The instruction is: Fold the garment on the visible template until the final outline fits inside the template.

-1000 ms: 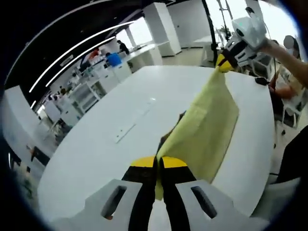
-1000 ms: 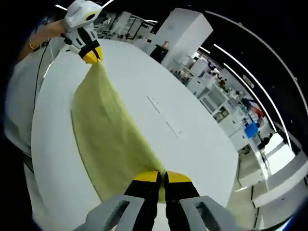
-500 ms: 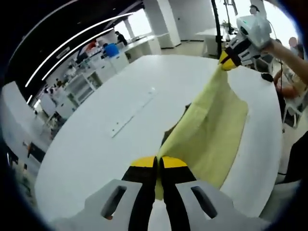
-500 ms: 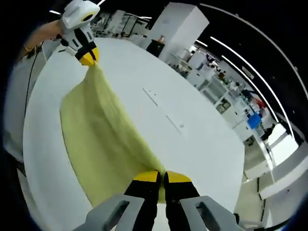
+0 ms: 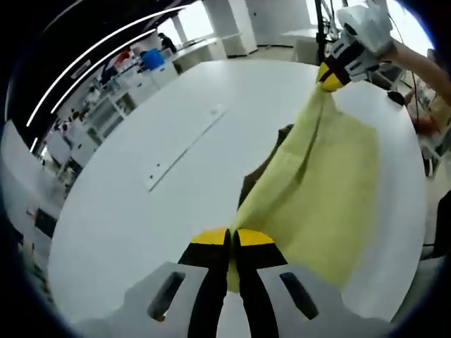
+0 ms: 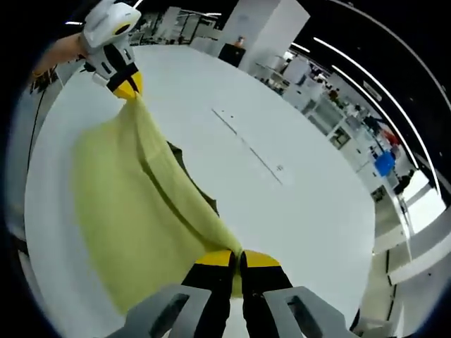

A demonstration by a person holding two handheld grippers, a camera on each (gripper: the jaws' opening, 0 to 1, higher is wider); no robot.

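A pale yellow garment (image 5: 331,190) hangs stretched between my two grippers above a round white table (image 5: 134,232). My left gripper (image 5: 232,238) is shut on one corner of it at the bottom of the left gripper view, where my right gripper (image 5: 330,74) pinches the far corner at the top right. In the right gripper view my right gripper (image 6: 236,259) is shut on the garment (image 6: 120,211), and my left gripper (image 6: 127,86) holds the far end at the top left. A dark shape (image 5: 271,160) shows on the table under the cloth's edge, also the dark shape (image 6: 189,177); I cannot tell what it is.
A thin seam with small marks (image 5: 184,149) runs across the table top (image 6: 303,211). Beyond the table stand white benches, a white pillar (image 6: 262,28) and a blue object (image 5: 151,58). A person's arm (image 5: 423,65) holds the right gripper.
Both views have tilted down toward the table. The garment hangs wider and fuller between the grippers, and more of the dark shape under its edge shows. Both grips are unchanged.
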